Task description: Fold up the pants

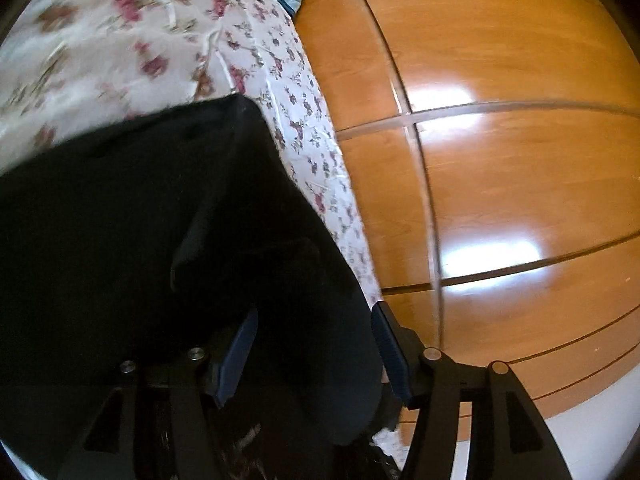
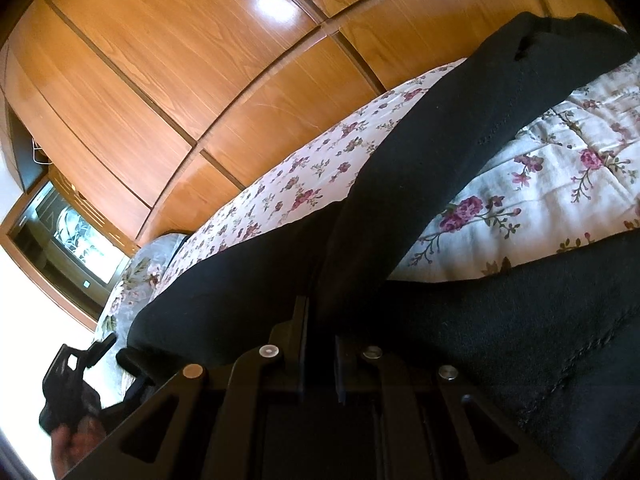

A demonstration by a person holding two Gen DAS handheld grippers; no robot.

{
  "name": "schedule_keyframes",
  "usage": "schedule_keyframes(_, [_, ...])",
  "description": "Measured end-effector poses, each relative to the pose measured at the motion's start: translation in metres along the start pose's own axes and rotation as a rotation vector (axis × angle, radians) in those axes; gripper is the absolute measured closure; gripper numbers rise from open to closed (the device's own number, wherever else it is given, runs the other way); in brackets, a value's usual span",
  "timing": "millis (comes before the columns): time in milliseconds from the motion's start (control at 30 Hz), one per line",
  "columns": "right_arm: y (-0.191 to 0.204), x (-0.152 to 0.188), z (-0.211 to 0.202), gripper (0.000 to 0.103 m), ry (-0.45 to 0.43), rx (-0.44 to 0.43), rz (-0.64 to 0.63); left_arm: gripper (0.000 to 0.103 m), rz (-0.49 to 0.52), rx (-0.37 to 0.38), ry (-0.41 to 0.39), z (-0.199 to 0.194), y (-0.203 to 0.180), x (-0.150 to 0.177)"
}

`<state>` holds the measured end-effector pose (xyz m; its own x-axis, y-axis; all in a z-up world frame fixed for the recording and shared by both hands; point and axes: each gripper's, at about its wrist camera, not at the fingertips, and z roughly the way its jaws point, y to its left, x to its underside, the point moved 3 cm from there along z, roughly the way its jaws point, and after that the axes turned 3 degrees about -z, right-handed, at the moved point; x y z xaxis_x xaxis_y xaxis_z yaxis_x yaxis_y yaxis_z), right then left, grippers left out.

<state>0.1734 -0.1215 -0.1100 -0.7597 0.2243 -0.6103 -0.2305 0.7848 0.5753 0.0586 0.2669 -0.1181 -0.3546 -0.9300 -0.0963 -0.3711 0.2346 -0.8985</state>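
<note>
Black pants (image 2: pixel 420 152) on floral bedspread (image 2: pixel 540 184), wooden wardrobe (image 2: pixel 180 80) beside.
Left gripper (image 1: pixel 316 344) jaws apart, cloth loose between them; right gripper (image 2: pixel 320 344) clamped on pants fold.

pants (image 2: pixel 440 152) on bedspread (image 2: pixel 560 184), wardrobe (image 2: pixel 180 80) behind the bed
</note>
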Motion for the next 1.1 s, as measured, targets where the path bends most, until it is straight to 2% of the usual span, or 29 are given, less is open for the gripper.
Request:
schedule_keyframes(67, [-0.001, 0.0, -0.001, 0.092, -0.002, -0.004, 0.002, 0.078, -0.002, -0.03, 0.023, 0.0, 0.004, -0.002])
schedule_keyframes(100, [-0.001, 0.0, -0.001, 0.092, -0.003, -0.006, 0.003, 0.079, -0.002, -0.027, 0.034, -0.002, 0.008, -0.002])
schedule_keyframes(167, [-0.001, 0.0, -0.001, 0.092, -0.004, -0.01, 0.005, 0.092, 0.016, -0.025, 0.03, -0.011, 0.015, 0.004])
schedule_keyframes(200, [-0.001, 0.0, -0.001, 0.092, -0.004, -0.011, 0.006, 0.094, 0.026, -0.025, 0.033, -0.016, 0.019, 0.007])
schedule_keyframes(333, [-0.001, 0.0, -0.001, 0.092, -0.006, -0.017, 0.01, 0.096, 0.078, 0.006, 0.046, -0.035, 0.034, 0.019])
schedule_keyframes(433, [0.0, -0.001, -0.002, 0.092, -0.009, -0.019, 0.012, 0.097, 0.087, 0.074, 0.022, -0.05, 0.036, 0.022])
schedule_keyframes(500, [0.002, -0.001, -0.003, 0.092, -0.015, -0.01, 0.004, 0.097, 0.087, 0.118, 0.014, -0.056, 0.03, 0.02])
schedule_keyframes(633, [0.02, -0.005, -0.018, 0.092, -0.059, 0.018, -0.07, 0.097, 0.155, 0.181, -0.024, -0.069, 0.009, 0.021])
schedule_keyframes(767, [0.049, -0.007, -0.048, 0.093, -0.116, -0.006, -0.157, 0.097, 0.176, 0.256, -0.073, -0.096, -0.002, 0.018])
schedule_keyframes(867, [0.073, 0.0, -0.07, 0.093, -0.134, -0.029, -0.222, 0.097, 0.21, 0.252, -0.097, -0.116, -0.001, 0.017])
schedule_keyframes(1000, [0.098, 0.022, -0.088, 0.092, -0.126, -0.064, -0.29, 0.097, 0.194, 0.227, -0.129, -0.138, 0.012, 0.007])
schedule_keyframes(1100, [0.107, 0.052, -0.087, 0.092, -0.078, -0.069, -0.333, 0.097, 0.208, 0.157, -0.138, -0.156, 0.037, 0.009])
